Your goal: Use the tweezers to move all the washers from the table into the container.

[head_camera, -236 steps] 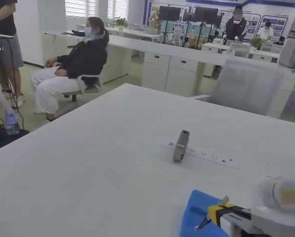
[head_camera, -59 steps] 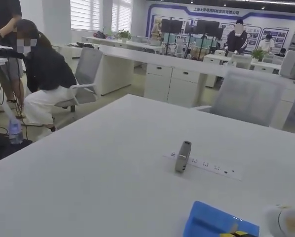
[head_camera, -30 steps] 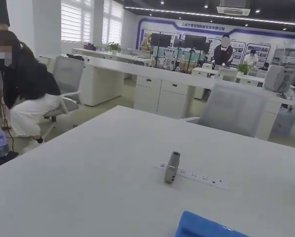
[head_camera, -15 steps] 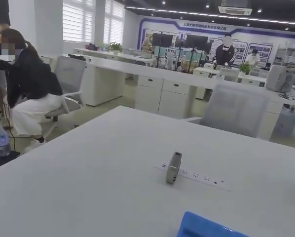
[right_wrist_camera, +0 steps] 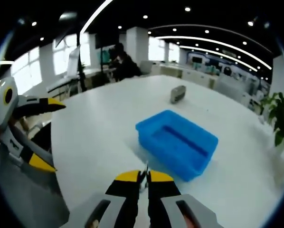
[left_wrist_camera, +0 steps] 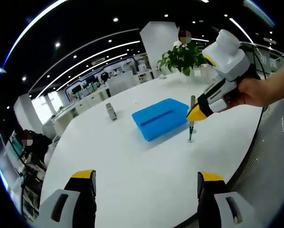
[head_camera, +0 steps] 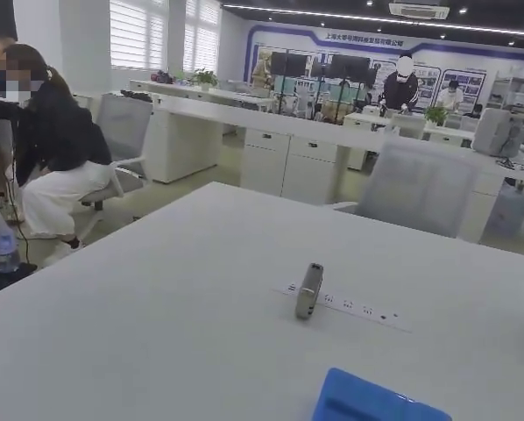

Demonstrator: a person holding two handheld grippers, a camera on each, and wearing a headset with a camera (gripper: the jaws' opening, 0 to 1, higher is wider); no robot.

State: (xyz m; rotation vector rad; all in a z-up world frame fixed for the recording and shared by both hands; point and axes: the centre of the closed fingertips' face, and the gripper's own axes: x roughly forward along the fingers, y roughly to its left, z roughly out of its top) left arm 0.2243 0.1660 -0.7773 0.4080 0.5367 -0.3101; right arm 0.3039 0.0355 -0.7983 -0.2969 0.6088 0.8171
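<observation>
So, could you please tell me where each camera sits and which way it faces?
Head view: on the headset, facing a small grey device on the white table.
Left gripper view: on the open left gripper, facing the right gripper in a hand.
Right gripper view: on the right gripper, shut on thin metal tweezers.
All share the blue rectangular plastic container.

You've got the container (head_camera: 371, 405) sitting on the table (head_camera: 157, 333). Behind it, farther from you, the small box (head_camera: 308, 290) stands on the power strip (head_camera: 358, 308). Your tweezers (left_wrist_camera: 191, 118) point tip-down just beside the container's corner.
</observation>
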